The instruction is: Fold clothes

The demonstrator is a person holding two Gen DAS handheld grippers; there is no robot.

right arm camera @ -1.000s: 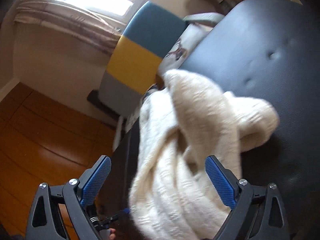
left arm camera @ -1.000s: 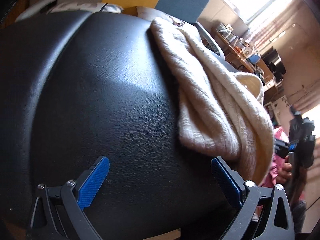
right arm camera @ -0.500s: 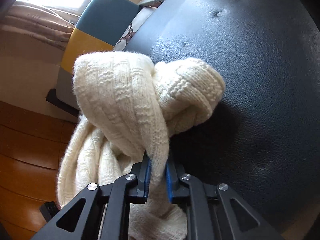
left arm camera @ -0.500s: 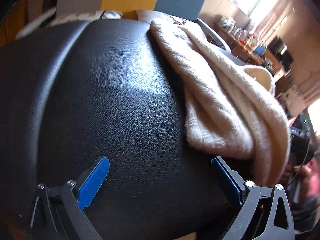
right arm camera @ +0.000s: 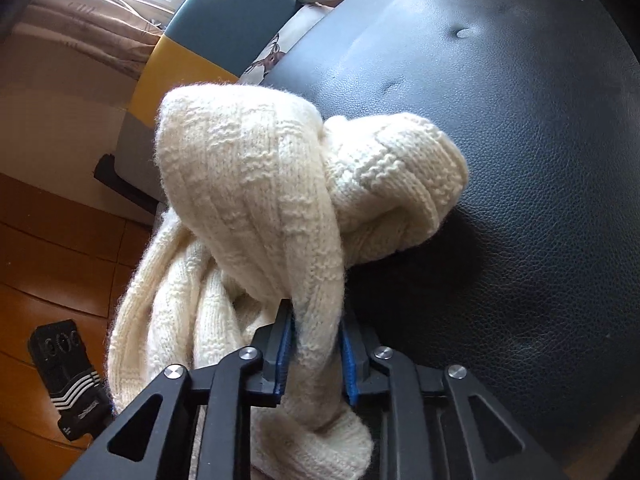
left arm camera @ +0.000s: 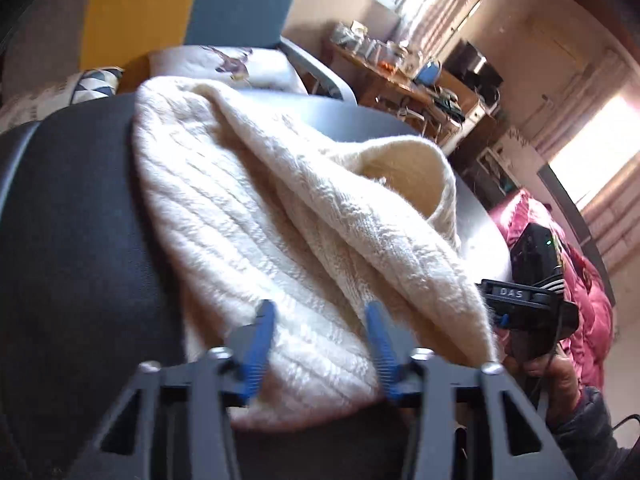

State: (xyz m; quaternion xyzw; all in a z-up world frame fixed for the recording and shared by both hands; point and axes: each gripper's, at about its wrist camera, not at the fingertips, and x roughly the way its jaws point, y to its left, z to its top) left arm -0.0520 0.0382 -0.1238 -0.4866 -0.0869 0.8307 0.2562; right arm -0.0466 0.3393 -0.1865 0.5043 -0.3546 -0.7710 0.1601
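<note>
Sweater point(left arm camera: 256, 216), cream knit, lies bunched along one edge of a black padded seat point(right arm camera: 520, 140), part of it spilling over that edge toward the wood floor point(right arm camera: 52, 248). Not yet spread flat, so folding proper looks not begun; this reads as the pick-up that comes first.

Right gripper point(right arm camera: 316, 344): pads pressed on a thick rope of knit, jaws easing slightly apart but cloth gripped between them. A gathered bunch fills the gap, which is likely why the jaws stand partly apart rather than fully clenched. Held low at the seat edge, probably to drag the hanging part back onto the seat.

Left gripper point(left arm camera: 320, 340): jaws closing, a ridge of sweater hem between them. Fingers point(left arm camera: 260, 336) flank the knit; cannot tell if they bite yet. Set at the near edge of the garment, seemingly to take a second hold well apart from the first, so the two can pull the sweater open.

Person's hand point(left arm camera: 556, 376) shows at the right of the left view, on the other gripper's handle.
</note>
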